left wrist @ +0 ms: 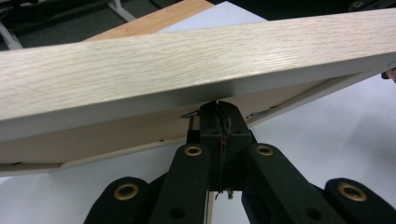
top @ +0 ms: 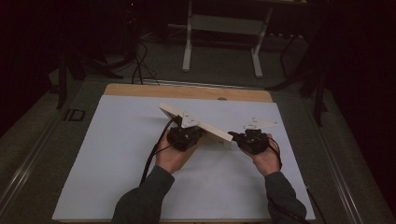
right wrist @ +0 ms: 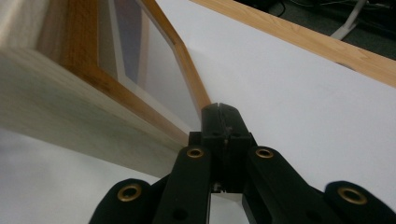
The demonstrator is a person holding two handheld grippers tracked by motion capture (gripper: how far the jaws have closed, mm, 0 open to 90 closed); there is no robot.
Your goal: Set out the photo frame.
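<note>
A light wooden picture frame was held tilted above the white sheet on the table, between the two grippers. The left gripper had its jaws pressed together under the frame's back, seemingly pinching a thin wire or clip there. The right gripper had its jaws closed just beside the frame's glazed front edge; whether they gripped anything could not be told.

The high view looks forward and down on the white table from well above, while each gripper view peers along its own black jaws, very close to the wooden frame, which all three views share.
</note>
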